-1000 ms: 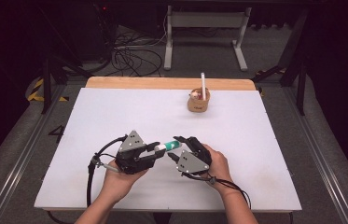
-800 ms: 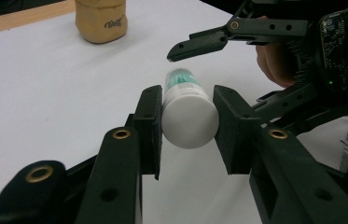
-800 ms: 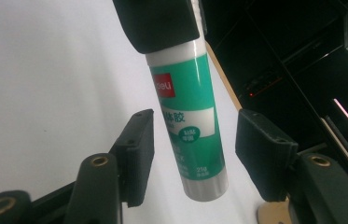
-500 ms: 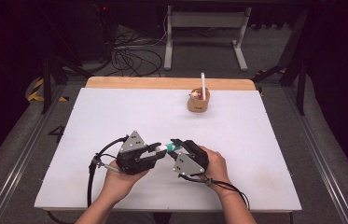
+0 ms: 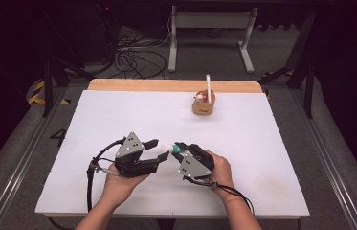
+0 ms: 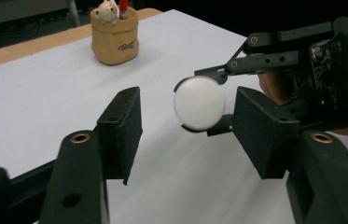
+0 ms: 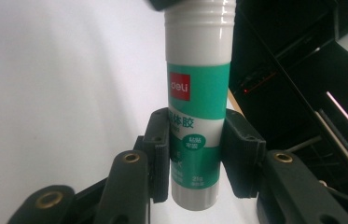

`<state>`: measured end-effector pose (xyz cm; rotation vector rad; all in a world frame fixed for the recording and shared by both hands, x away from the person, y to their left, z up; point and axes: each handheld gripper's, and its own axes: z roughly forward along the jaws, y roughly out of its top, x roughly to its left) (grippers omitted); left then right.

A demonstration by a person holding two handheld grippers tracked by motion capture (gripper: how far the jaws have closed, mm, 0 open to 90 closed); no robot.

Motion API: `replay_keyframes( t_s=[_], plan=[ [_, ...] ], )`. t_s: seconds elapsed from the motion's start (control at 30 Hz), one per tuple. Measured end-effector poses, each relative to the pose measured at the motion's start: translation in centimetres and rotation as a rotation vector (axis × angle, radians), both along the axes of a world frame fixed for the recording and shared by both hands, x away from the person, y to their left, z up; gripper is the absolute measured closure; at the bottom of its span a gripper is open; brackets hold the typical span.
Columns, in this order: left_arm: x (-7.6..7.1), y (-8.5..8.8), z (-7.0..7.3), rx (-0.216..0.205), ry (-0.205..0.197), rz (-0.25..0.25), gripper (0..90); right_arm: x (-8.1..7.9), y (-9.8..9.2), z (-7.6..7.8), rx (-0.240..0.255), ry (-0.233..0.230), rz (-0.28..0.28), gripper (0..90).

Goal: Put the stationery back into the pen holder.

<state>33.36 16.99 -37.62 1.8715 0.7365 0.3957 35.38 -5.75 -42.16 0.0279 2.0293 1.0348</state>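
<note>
A white glue stick (image 5: 168,149) with a green label lies level above the table's front, between both grippers. My right gripper (image 5: 180,149) is shut on its labelled body (image 7: 198,93), with both pads (image 7: 160,140) pressed against the tube; its jaws have just been closing on the tube. My left gripper (image 5: 158,149) is open, and its jaws have just been opening. The stick's round white cap end (image 6: 198,102) floats between the left jaws (image 6: 190,116) and touches neither pad.
A tan pot (image 5: 203,104) stands near the far edge of the white table (image 5: 118,110). It holds a white stick, a red pen and a small figure (image 6: 114,39). Cables and a metal stand lie on the floor beyond the table.
The left gripper's jaws have spread apart and let go of the glue stick's white end. Both hands have stayed in place, and the right gripper still holds the stick.
</note>
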Motion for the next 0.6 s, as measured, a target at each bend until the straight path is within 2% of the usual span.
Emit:
replay_keyframes(
  t_s=[0.1, 0.33, 0.5, 0.6],
  plan=[
    [0.0, 0.2, 0.0, -0.001, -0.02, -0.017, 35.1, 0.4, -0.6, 0.3, 0.06, 0.02, -0.02, 65.9],
    [-0.2, 0.8, 0.4, -0.027, -0.06, -0.012, 28.3, 1.0, -1.9, 1.0, 0.197, 0.06, -0.048, 65.9],
    [-0.3, 1.7, 0.5, -0.021, -0.07, -0.002, 25.0, 1.3, -2.7, 1.6, 0.288, 0.099, -0.058, 65.9],
    [-0.4, 2.4, 0.4, -0.022, -0.072, 0.006, 23.8, 1.5, -3.1, 1.7, 0.323, 0.113, -0.065, 65.9]
  ],
)
